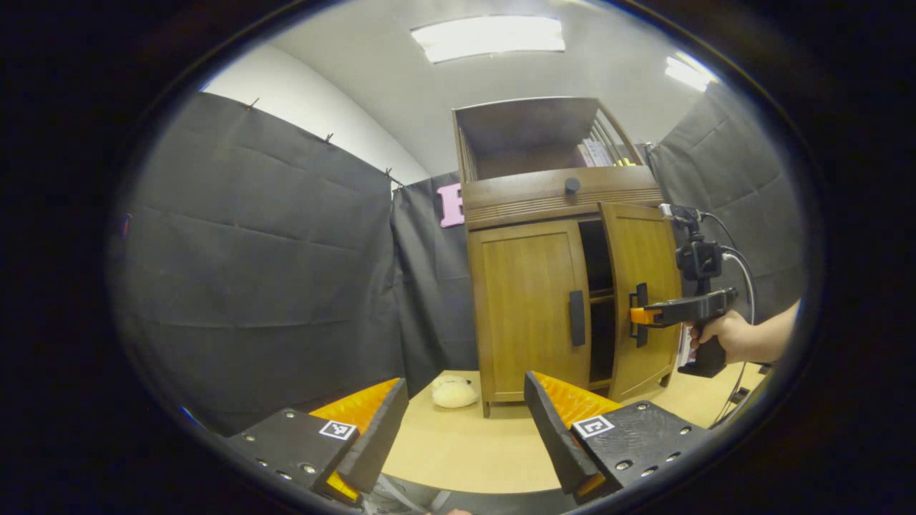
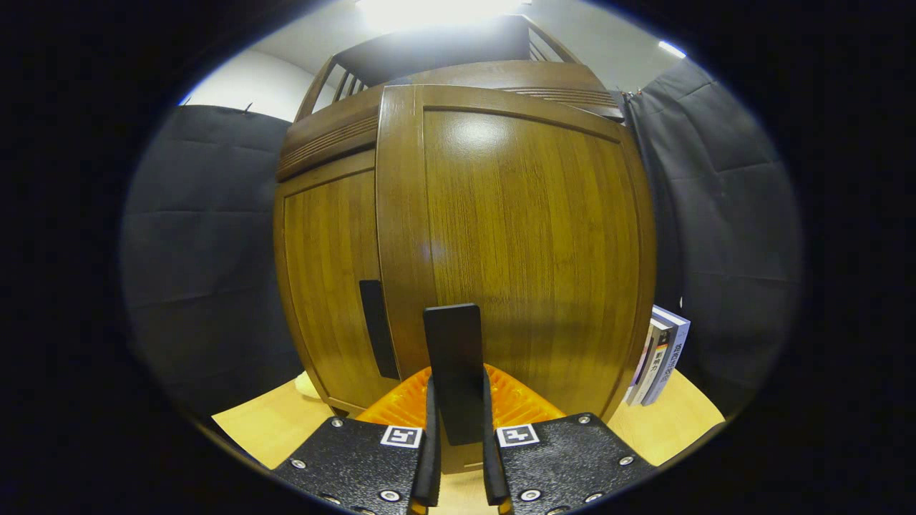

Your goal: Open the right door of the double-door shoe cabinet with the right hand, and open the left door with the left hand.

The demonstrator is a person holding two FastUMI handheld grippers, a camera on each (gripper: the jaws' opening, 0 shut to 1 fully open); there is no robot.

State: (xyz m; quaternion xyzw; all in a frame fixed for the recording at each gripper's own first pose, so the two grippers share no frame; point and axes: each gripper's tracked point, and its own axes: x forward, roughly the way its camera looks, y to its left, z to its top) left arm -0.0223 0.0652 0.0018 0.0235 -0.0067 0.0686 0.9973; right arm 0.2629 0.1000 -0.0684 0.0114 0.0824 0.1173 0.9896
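So in the left gripper view, the left tongs (image 1: 458, 422) sit closest to the lens, spread wide with nothing between them, hanging well back from the shoe cabinet (image 1: 565, 193), which stands at the far edge of the worktop (image 1: 465, 450). Its left door (image 1: 529, 307) is shut, handle (image 1: 577, 318) untouched, probably waiting its turn. The right door (image 1: 644, 286) is already swung partway out, with the right tongs (image 1: 639, 315) at its handle. In the right gripper view, the right tongs (image 2: 458, 436) are clamped on the right door handle (image 2: 454, 357), gripping from both sides so the door (image 2: 522, 243) can be pulled further.
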